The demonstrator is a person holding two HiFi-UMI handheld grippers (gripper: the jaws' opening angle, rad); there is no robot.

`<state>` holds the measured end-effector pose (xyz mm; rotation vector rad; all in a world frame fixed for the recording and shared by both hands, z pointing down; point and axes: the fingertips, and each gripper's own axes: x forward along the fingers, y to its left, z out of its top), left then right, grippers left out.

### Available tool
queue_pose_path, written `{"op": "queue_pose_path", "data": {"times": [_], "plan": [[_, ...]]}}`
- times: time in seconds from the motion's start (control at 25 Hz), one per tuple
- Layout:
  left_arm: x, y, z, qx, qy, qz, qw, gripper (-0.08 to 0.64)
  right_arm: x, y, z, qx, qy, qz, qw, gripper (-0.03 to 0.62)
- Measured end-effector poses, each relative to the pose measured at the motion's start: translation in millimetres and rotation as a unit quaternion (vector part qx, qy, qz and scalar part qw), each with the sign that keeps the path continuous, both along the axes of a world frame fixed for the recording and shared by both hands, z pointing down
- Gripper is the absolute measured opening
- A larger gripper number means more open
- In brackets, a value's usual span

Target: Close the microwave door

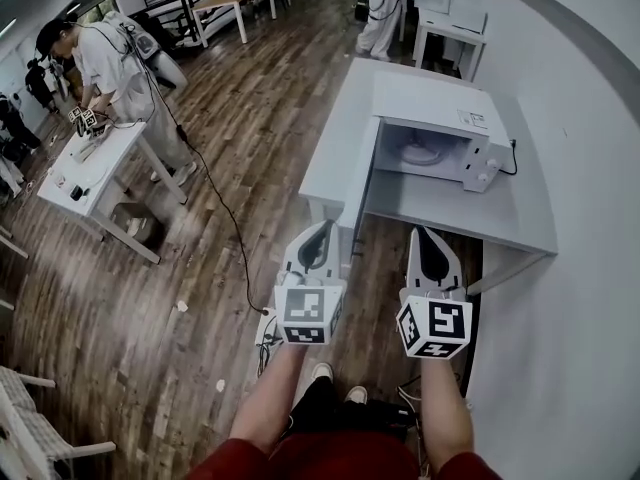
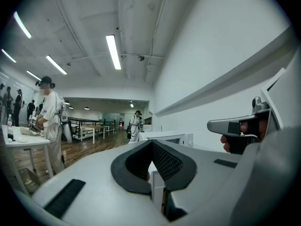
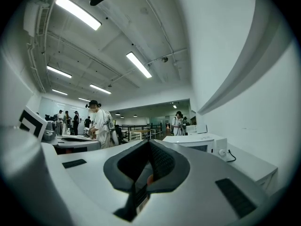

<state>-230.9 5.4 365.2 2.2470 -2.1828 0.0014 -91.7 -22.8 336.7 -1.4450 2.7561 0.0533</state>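
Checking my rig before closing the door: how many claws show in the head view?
2. The left claw is lower centre-left, the right claw beside it; both are shut, short of the open microwave.

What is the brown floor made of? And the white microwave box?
The brown plank floor looks like wood or wood-look laminate: long boards with grain and a slight sheen. The boxy white microwave seems painted metal or plastic, smooth and matte; I cannot tell which.
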Motion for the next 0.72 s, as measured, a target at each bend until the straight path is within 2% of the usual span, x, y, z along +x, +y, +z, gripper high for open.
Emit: {"op": "queue_pose_path", "data": {"times": [0.4, 0.72], "plan": [[-16, -16, 81, -0.071, 0.014, 0.013, 0.9973, 0.026, -30, -12, 60, -0.051, 0.018, -0.004, 0.999, 0.027], [-21, -36, 118, -0.098, 0.023, 0.035, 0.9943, 0.026, -39, -24, 88, -0.073, 0.031, 0.013, 0.997, 0.027]]}}
